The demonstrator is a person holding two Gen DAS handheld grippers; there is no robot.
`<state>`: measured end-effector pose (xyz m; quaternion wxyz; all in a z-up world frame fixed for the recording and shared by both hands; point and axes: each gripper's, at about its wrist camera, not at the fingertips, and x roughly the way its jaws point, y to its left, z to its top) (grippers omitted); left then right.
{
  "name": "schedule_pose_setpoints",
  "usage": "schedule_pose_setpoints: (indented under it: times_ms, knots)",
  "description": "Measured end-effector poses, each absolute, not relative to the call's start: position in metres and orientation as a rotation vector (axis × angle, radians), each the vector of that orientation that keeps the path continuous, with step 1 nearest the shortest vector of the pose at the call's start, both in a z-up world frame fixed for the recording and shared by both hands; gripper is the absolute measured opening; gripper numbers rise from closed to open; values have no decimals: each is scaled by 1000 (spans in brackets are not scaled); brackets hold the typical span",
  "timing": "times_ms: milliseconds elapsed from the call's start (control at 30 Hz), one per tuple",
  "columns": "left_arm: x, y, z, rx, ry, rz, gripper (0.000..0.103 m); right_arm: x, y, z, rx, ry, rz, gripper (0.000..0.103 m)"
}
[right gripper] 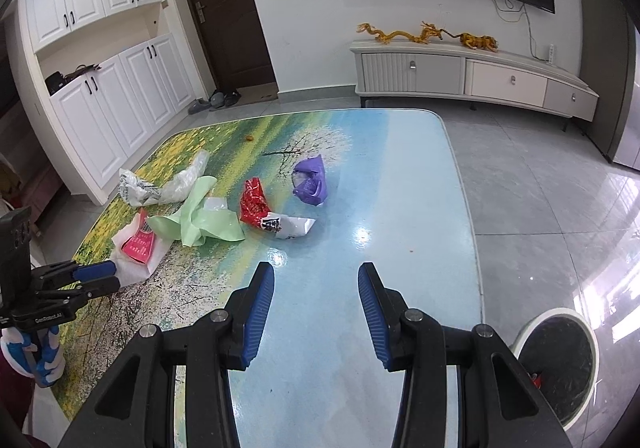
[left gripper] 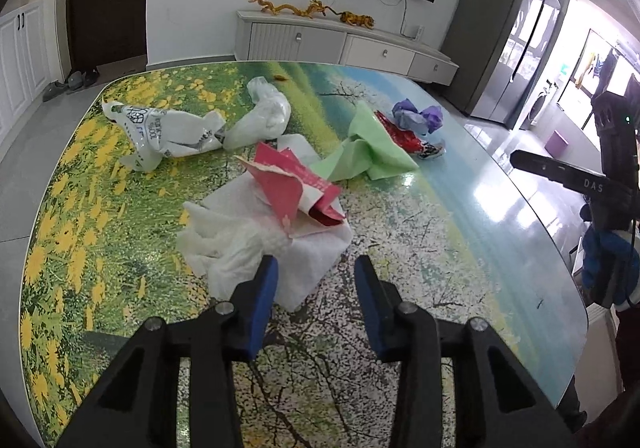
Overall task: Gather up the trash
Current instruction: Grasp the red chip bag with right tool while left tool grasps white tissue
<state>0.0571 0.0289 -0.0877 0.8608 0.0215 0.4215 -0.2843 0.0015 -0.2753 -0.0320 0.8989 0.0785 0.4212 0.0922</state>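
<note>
My left gripper [left gripper: 316,268] hangs open low over the picture-printed table [left gripper: 460,232], its tips at the near edge of a white paper towel [left gripper: 248,248]. A torn pink carton [left gripper: 292,187] lies on the towel. Behind them lie a green bag [left gripper: 364,151], a red snack wrapper [left gripper: 404,137], a purple bag [left gripper: 416,115], a printed white bag [left gripper: 168,131] and a clear bag [left gripper: 264,115]. My right gripper [right gripper: 316,276] is open over bare blue tabletop, short of the red wrapper [right gripper: 254,201] and purple bag [right gripper: 310,183]. Nothing sits between its fingers.
A round bin with a black liner [right gripper: 556,360] stands on the floor by the table's right side. The table's right edge [right gripper: 466,207] is close to my right gripper. In the right wrist view my left gripper [right gripper: 117,276] reaches in from the left.
</note>
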Motion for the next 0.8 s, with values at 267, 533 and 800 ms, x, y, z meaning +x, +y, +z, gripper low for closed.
schedule_pose_setpoints:
  times_ms: [267, 533, 800]
  knots:
    - [55, 12, -97, 120, 902, -593, 22, 29, -258, -41, 103, 897, 279, 42]
    - [62, 10, -98, 143, 894, -565, 3, 65, -231, -48, 21, 899, 374, 42]
    - [58, 12, -92, 97, 902, -616, 1, 93, -213, -72, -58, 955, 427, 41]
